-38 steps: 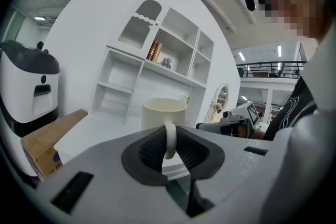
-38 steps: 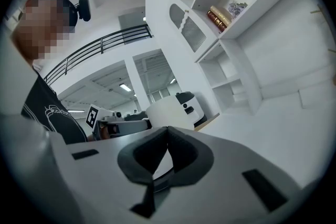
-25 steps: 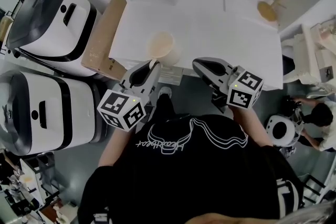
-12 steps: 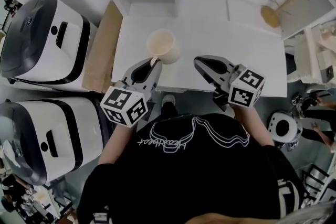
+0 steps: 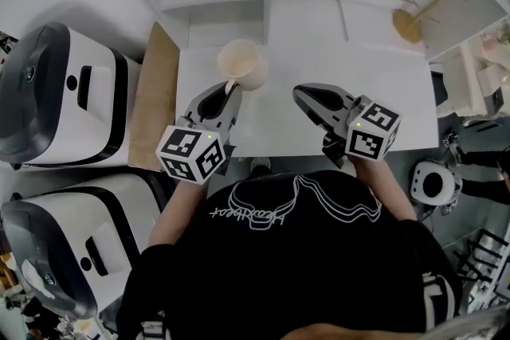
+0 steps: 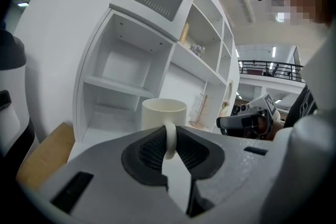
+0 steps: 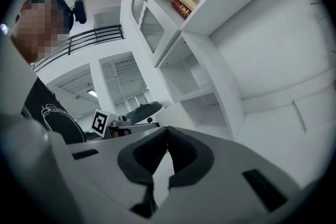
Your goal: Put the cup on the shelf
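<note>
We record 2 large white-and-black machines at the left of the head view, the upper machine (image 5: pixel 60 95) and the lower machine (image 5: pixel 72 251), set close together. A flat brown cardboard box (image 5: pixel 155 103) lies between the upper machine and the white table (image 5: pixel 382 99), against the table's left edge. A wooden peg stand (image 5: pixel 410 24) with a round base stands near the table's far right corner. A round white device (image 5: pixel 434 185) sits on the grey floor right of the table. The right gripper view shows books (image 7: pixel 184 5) lying high up. The left gripper view shows a black railing (image 6: pixel 268 68) in the background.
</note>
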Demonstrator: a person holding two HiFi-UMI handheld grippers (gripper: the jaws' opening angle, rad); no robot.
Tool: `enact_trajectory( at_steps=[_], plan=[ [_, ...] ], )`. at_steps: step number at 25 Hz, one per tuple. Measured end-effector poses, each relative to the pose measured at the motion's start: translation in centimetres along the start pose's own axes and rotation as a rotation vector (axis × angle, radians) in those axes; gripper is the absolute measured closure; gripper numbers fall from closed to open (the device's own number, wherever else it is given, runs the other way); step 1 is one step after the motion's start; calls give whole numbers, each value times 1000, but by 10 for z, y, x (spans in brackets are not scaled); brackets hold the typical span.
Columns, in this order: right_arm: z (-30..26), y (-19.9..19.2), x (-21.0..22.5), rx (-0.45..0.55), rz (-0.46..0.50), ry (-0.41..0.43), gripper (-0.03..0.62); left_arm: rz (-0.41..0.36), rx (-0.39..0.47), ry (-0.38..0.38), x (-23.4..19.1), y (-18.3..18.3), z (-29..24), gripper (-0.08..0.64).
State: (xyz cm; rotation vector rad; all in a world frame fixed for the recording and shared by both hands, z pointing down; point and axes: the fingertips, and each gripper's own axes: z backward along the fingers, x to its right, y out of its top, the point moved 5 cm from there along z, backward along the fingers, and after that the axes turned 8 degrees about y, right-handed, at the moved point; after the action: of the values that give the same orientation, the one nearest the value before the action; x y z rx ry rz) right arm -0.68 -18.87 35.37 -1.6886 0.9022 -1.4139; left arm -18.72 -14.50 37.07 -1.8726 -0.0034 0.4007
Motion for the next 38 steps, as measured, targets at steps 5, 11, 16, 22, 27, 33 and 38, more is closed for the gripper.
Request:
enact_trajectory(
  at_steps=[5,11,16,22,27,33,38],
  plan=[
    [-8,3,17,23,-12,-52,585,-31,-23,11,-27,0,-29,511],
    [-11,3,33,46,-31,-106,586,-97,-50,10,-51,-4,-64,511],
    [-13,1,44,60,-49,-145,586,-139,-80,23,-69,-11,-92,511],
    [-12,-4,56,65,-71,-187,586,-166,-108,60,-91,-23,-124,511],
    [-10,-11,67,63,-97,-216,586,-168,-125,90,-109,-38,-147,511],
    [-8,-19,77,53,-133,-242,586,-178,-146,118,-122,-54,-169,511],
    [-7,-28,84,39,-161,-261,586,-175,-158,133,-132,-63,-186,511]
  ],
)
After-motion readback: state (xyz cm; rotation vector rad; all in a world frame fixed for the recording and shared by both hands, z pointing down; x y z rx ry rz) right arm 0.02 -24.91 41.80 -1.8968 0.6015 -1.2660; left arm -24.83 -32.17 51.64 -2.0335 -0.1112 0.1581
